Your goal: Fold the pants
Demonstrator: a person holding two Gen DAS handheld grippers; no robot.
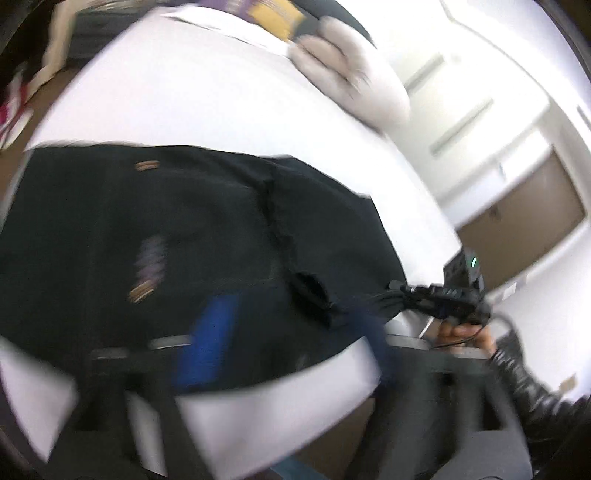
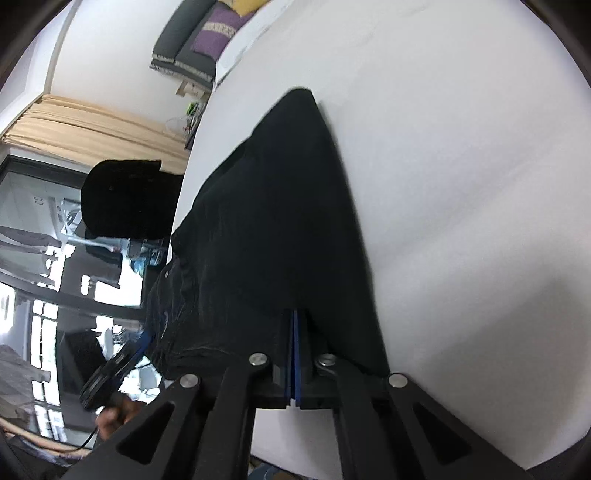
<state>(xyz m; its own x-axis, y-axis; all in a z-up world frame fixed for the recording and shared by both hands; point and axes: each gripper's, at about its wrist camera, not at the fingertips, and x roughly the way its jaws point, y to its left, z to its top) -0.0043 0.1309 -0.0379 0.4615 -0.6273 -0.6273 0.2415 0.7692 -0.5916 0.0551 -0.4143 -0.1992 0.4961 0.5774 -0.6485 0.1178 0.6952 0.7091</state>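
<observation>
The black pants [image 1: 166, 229] lie on a white table [image 1: 192, 99], with tan stitching marks on them; the left wrist view is blurred by motion. My left gripper [image 1: 288, 332] has blue pads spread apart over the pants' near edge. My right gripper [image 2: 296, 325] has its blue pads pressed together on an edge of the pants [image 2: 273, 221], which stretch away over the white table [image 2: 461, 184]. The right gripper also shows in the left wrist view [image 1: 399, 291], pinching the pants at the table's right edge.
A pale stuffed toy [image 1: 351, 62] and a purple-and-yellow item [image 1: 273, 14] sit at the table's far end. Purple and grey cushions [image 2: 207, 40] lie beyond the table. A person in black [image 2: 122, 195] stands at the table's left side.
</observation>
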